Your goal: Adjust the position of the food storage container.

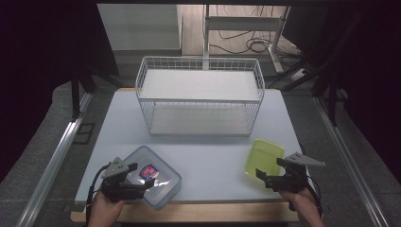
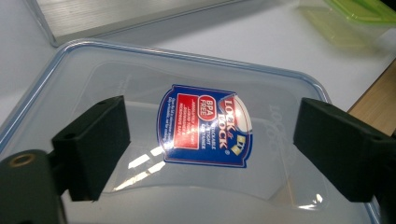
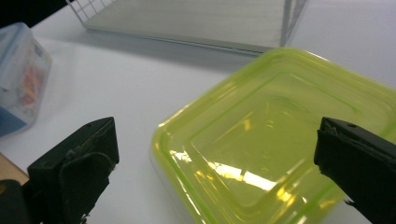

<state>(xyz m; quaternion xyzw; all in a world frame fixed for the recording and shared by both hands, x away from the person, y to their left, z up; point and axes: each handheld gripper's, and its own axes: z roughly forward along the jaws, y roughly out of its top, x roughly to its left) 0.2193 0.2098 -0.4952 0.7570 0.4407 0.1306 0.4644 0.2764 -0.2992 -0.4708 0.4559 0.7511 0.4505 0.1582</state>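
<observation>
Hovering over two light, slick plastic boxes, lower frame.
Left gripper (image 1: 144,184) wide above clear container (image 1: 163,182); right gripper (image 1: 265,176) wide at green container (image 1: 265,155); rims looked best grips.

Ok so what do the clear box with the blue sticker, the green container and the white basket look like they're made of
Clear box: likely glossy translucent plastic, since light glints on its lid and it carries a blue rim seal. Green container: likely see-through plastic too, tinted yellow-green, with bright highlights. White basket: thin grid wires, probably white-coated metal.

A lab or test room: white table (image 1: 203,156) framed by metal rails (image 1: 52,161), loose cables (image 1: 246,45) on the floor.
</observation>
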